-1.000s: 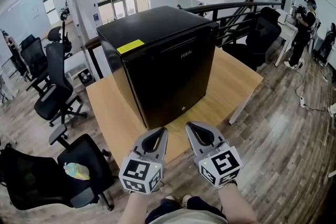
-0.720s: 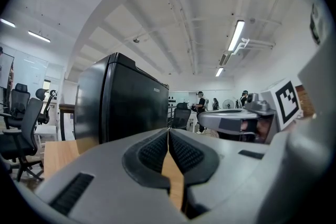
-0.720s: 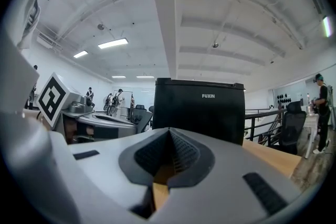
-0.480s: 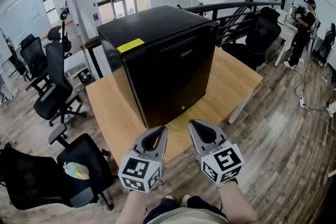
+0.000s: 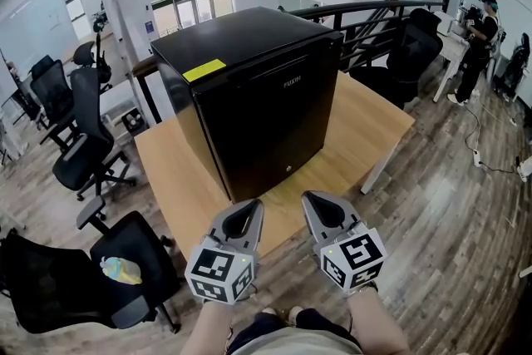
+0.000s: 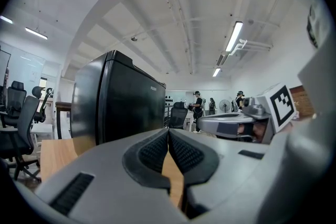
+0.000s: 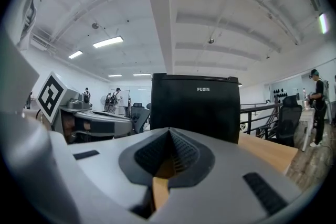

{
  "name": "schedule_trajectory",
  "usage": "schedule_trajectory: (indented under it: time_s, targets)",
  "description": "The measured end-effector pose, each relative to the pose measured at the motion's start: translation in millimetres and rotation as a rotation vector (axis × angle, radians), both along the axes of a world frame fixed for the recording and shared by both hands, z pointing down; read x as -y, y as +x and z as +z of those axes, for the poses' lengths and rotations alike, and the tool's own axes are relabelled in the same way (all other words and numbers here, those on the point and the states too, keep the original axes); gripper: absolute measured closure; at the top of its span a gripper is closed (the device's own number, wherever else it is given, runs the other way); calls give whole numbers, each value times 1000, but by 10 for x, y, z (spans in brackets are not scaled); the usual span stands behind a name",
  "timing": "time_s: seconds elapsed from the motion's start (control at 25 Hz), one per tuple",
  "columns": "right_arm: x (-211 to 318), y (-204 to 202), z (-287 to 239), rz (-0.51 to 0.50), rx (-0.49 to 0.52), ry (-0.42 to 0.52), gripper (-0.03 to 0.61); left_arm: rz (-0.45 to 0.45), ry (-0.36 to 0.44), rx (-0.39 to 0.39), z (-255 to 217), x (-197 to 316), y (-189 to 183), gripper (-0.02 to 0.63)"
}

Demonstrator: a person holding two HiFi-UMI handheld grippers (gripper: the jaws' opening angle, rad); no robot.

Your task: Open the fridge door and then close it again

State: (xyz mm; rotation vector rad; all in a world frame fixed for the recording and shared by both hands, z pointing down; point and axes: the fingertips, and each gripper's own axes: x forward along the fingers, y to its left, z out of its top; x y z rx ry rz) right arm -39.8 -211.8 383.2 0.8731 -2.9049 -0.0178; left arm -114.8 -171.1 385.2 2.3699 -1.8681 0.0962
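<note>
A small black fridge [image 5: 249,87] with a yellow sticker on top stands on a wooden table [image 5: 366,129], its door closed and facing me. The left gripper [image 5: 248,207] and the right gripper [image 5: 313,200] hover side by side over the table's near edge, short of the door, both shut and holding nothing. In the left gripper view the fridge [image 6: 118,99] stands ahead to the left, beyond the shut left gripper [image 6: 168,131]. In the right gripper view the fridge [image 7: 195,105] fills the centre, straight ahead of the shut right gripper [image 7: 169,132].
Black office chairs [image 5: 79,150] stand left of the table, one near chair [image 5: 100,278] holding a small coloured object. A dark stair railing [image 5: 374,17] runs behind the fridge. A person [image 5: 480,46] stands at a desk far right. Wood floor surrounds the table.
The right gripper has shifted slightly to the right. The left gripper and the fridge have not moved.
</note>
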Motion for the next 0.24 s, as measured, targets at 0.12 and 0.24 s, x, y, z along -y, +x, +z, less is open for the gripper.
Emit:
schedule_trajectory:
  time_s: [0.12, 0.24]
  targets:
    - [-39, -8, 18, -7, -6, -2, 580, -6, 0, -14, 0, -12, 0, 607]
    - [-73, -27, 27, -17, -9, -2, 580, -12, -3, -20, 9, -18, 8, 606]
